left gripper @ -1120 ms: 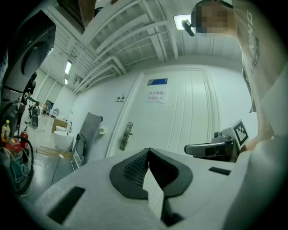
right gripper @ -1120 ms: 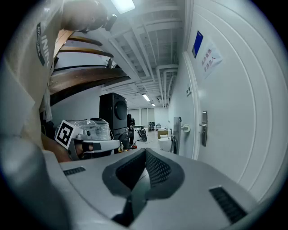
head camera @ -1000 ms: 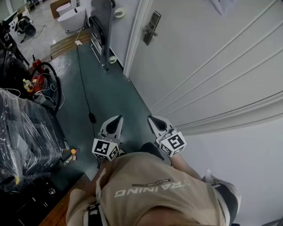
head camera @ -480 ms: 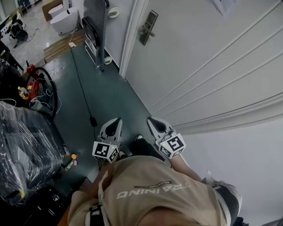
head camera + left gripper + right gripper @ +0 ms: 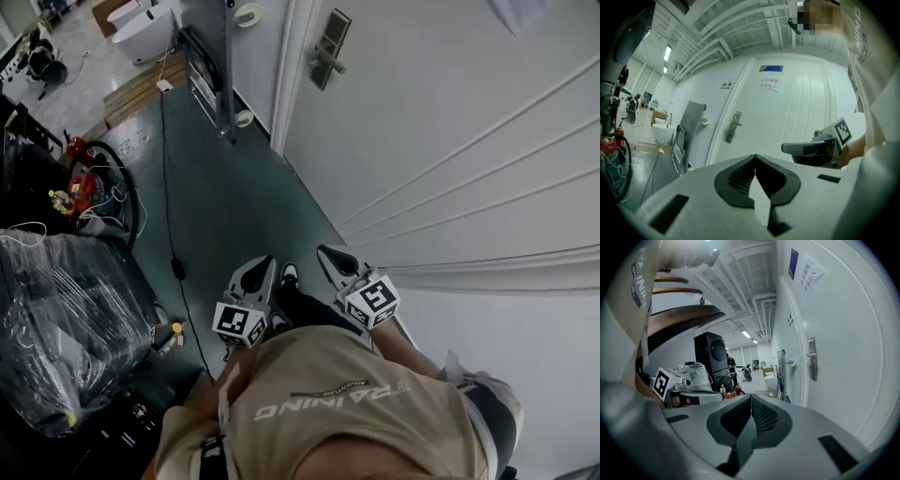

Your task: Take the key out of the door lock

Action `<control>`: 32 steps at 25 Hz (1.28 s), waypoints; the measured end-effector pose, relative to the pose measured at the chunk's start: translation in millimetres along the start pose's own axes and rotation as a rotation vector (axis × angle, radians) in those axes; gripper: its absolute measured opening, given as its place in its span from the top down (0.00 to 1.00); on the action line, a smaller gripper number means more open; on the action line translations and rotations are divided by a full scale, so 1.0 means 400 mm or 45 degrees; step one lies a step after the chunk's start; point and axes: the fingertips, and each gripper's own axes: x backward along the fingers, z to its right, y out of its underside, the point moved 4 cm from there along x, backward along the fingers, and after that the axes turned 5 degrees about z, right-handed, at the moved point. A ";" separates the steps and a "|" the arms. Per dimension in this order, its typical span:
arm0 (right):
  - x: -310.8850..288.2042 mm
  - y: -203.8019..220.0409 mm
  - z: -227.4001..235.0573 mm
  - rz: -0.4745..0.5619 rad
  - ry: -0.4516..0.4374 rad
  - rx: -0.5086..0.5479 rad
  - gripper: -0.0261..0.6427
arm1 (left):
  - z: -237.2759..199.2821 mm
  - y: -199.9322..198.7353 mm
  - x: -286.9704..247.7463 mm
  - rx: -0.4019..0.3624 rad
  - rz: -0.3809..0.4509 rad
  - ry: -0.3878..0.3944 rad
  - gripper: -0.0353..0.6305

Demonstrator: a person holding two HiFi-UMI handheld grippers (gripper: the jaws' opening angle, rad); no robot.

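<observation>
The white door [image 5: 450, 141] fills the right of the head view, and its dark lock plate with a lever handle [image 5: 330, 42] sits far ahead at the top. The same lock plate [image 5: 733, 126] shows in the left gripper view and again [image 5: 812, 358] in the right gripper view. A key is too small to make out. My left gripper [image 5: 260, 269] and right gripper [image 5: 329, 253] are held low near my chest, side by side, well short of the lock. Both are shut with nothing between the jaws.
A plastic-wrapped bundle [image 5: 66, 309] stands at the left. A metal trolley [image 5: 211, 66] leans beside the door frame. A black cable [image 5: 172, 216] runs across the green floor. Red equipment [image 5: 84, 178] and a white tub [image 5: 150, 28] lie further back.
The person has stepped forward along the door, and a shoe now shows between the grippers. Both grippers stay shut and held together.
</observation>
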 end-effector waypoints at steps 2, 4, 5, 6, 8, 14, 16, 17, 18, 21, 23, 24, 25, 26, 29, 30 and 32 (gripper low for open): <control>-0.071 -0.023 -0.001 0.029 -0.072 -0.017 0.94 | -0.033 -0.015 -0.008 0.007 -0.057 -0.045 0.93; -0.139 -0.064 0.016 0.088 -0.151 -0.027 0.94 | -0.052 -0.064 -0.036 0.007 -0.090 -0.052 0.93; -0.168 -0.084 0.036 0.117 -0.181 -0.021 0.94 | -0.056 -0.088 -0.060 0.015 -0.099 -0.041 0.93; -0.195 -0.097 0.061 0.139 -0.199 -0.015 0.94 | -0.058 -0.105 -0.086 0.020 -0.107 -0.030 0.93; -0.245 -0.101 0.122 0.164 -0.215 -0.028 0.94 | -0.069 -0.125 -0.138 -0.011 -0.116 -0.028 0.93; -0.357 -0.133 0.284 0.259 -0.246 -0.016 0.94 | -0.165 -0.127 -0.304 -0.016 -0.104 -0.108 0.93; -0.363 -0.130 0.308 0.246 -0.239 -0.014 0.94 | -0.156 -0.136 -0.345 -0.036 -0.110 -0.086 0.93; -0.356 -0.127 0.313 0.234 -0.231 -0.027 0.94 | -0.138 -0.150 -0.362 -0.047 -0.105 -0.052 0.93; -0.345 -0.124 0.317 0.229 -0.218 -0.054 0.94 | -0.118 -0.165 -0.378 -0.048 -0.095 -0.009 0.93; -0.338 -0.116 0.344 0.249 -0.150 -0.208 0.94 | -0.109 -0.186 -0.421 0.048 -0.071 0.071 0.93; -0.361 -0.122 0.359 0.269 -0.115 -0.283 0.94 | -0.139 -0.185 -0.441 0.105 -0.084 0.063 0.93; -0.373 -0.127 0.359 0.271 -0.110 -0.292 0.94 | -0.154 -0.186 -0.446 0.116 -0.093 0.052 0.93; -0.382 -0.130 0.357 0.265 -0.112 -0.284 0.94 | -0.168 -0.190 -0.449 0.126 -0.095 0.044 0.93; -0.393 -0.127 0.355 0.251 -0.115 -0.264 0.94 | -0.181 -0.194 -0.451 0.136 -0.090 0.042 0.93; -0.447 -0.084 0.349 0.159 -0.102 -0.166 0.94 | -0.249 -0.201 -0.447 0.129 -0.063 0.062 0.93; -0.475 -0.073 0.346 0.131 -0.085 -0.123 0.94 | -0.287 -0.200 -0.442 0.113 -0.061 0.065 0.93; -0.525 -0.084 0.325 0.105 -0.049 -0.019 0.94 | -0.374 -0.194 -0.427 0.074 -0.086 0.050 0.93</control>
